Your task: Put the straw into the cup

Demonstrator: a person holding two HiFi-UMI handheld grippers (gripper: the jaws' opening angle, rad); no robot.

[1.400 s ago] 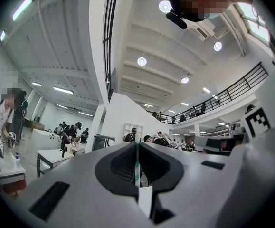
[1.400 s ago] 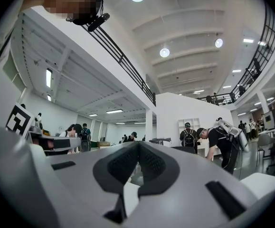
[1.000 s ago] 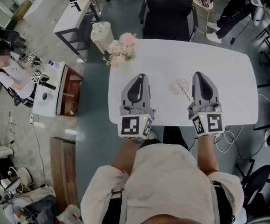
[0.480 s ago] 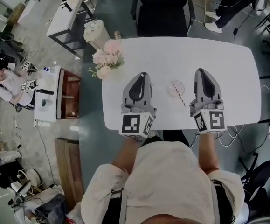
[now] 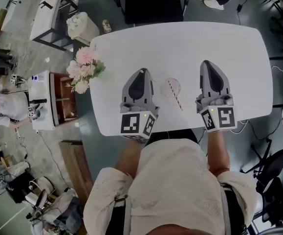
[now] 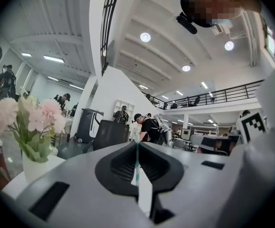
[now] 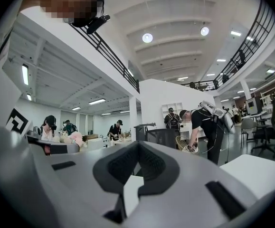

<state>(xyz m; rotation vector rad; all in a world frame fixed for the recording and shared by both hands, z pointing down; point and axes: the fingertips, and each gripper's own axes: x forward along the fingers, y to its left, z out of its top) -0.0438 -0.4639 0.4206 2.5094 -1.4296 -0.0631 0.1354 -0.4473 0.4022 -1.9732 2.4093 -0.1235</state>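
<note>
The straw [image 5: 176,96], red and white striped, is seen on the white table [image 5: 229,48], slanting toward the person. Its far end appears to rest across the clear cup [image 5: 175,84] and its near end lies on the tabletop. Whether that far end is over the rim or merely against it cannot be told. The straw is not yet standing in the cup.

The cup is flanked by the left gripper [image 5: 141,72] and the right gripper [image 5: 207,63], and neither touches it or the straw. In the left gripper view the jaws are pressed together at the tip with nothing between them, and the same is shown in the right gripper view. Both tools are empty.

Compared with a second ago, the whole scene has slid in the head view. The flowers [image 5: 84,67] are now further toward the table's left corner, and the cup is now nearer the left gripper than the right. The straw and cup are unchanged relative to each other. The task is therefore judged not to have begun: a gripper must first be opened and brought to the straw.
</note>
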